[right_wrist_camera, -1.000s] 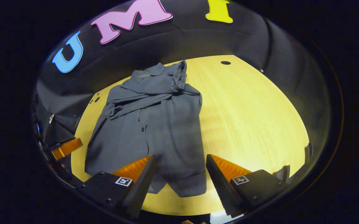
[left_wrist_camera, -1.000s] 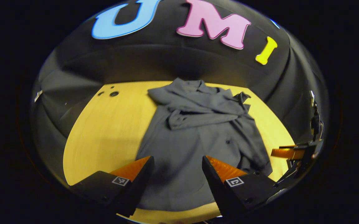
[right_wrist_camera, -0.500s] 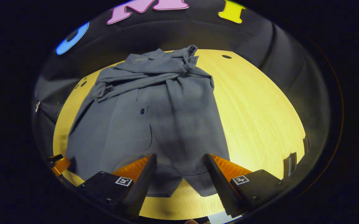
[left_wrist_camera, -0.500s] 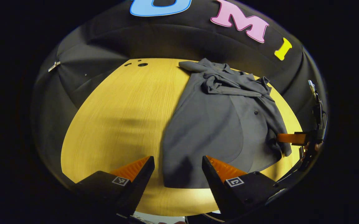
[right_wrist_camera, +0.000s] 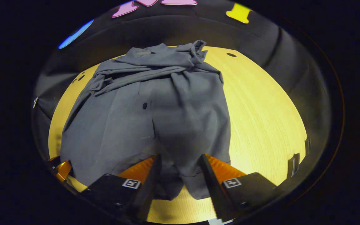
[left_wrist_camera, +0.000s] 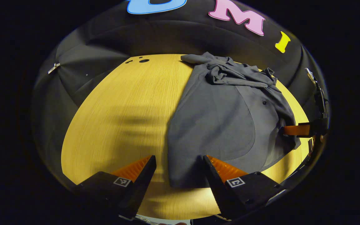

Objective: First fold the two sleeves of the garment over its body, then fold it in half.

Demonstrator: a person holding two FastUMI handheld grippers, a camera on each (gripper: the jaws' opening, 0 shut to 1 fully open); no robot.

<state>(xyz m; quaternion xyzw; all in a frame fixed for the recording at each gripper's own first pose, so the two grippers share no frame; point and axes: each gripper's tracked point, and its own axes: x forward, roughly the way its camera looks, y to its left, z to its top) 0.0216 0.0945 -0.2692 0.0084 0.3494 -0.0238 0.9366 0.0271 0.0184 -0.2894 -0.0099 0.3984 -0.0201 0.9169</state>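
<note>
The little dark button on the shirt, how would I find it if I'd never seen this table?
Start at the yellow wooden table, where one grey shirt lies with its sleeves bunched across the top. Look just below that bunch, along the middle strip of the front. The button is a small dark dot, the only round spot on the plain grey cloth.

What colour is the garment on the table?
Plain dark grey garment, no pattern; clearest in the right gripper view.

A round wooden table with pale yellow grain stands against the black cloth wall. Small dark holes sit in the tabletop near its far edge, at about eleven o'clock in the left gripper view.
</note>
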